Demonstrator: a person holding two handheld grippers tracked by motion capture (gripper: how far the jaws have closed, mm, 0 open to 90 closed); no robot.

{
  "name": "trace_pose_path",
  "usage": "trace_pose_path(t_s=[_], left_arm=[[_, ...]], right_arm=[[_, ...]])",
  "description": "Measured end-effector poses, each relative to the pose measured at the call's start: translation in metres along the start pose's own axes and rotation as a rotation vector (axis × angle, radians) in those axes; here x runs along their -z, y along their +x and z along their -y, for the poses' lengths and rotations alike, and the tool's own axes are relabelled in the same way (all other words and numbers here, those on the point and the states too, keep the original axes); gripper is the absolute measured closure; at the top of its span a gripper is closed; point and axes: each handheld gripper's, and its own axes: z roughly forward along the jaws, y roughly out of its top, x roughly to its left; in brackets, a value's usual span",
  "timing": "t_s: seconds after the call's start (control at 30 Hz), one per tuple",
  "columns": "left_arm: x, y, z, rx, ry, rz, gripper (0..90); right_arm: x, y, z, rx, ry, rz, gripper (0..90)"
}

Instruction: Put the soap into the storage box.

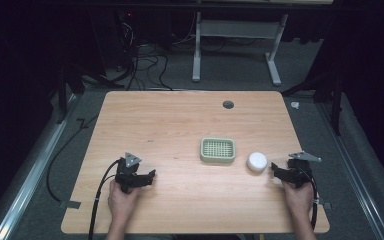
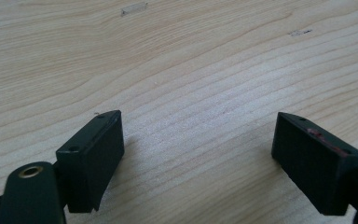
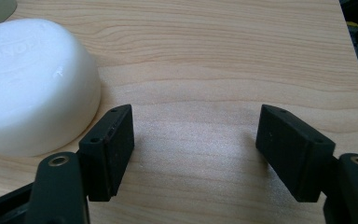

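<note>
A white bar of soap (image 1: 257, 161) lies on the wooden table (image 1: 180, 120), just right of a pale green slotted soap dish (image 1: 218, 150). My right gripper (image 1: 276, 170) rests low on the table immediately right of the soap, pointing left toward it. In the right gripper view the soap (image 3: 28, 84) sits outside the left jaw, and the right gripper (image 3: 196, 135) is open over bare wood. My left gripper (image 1: 147, 177) lies at the front left of the table. In the left gripper view that gripper (image 2: 198, 135) is open with only wood between the jaws.
A dark cable grommet (image 1: 228, 104) sits near the table's far edge. The table's right edge (image 3: 349, 56) runs close beside my right gripper. Cables (image 1: 100, 200) trail off the front left. A desk frame (image 1: 235, 45) stands on the floor beyond the table.
</note>
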Motion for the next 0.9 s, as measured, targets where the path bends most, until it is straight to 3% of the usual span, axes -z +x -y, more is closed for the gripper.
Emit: trace_pose_path(t_s=[0.9], left_arm=[[0.0003,0.0001,0.0003,-0.003,0.002,0.001,17.4]], right_arm=[[-0.0005,0.0003,0.0000,0.017,-0.004,-0.017,26.8]])
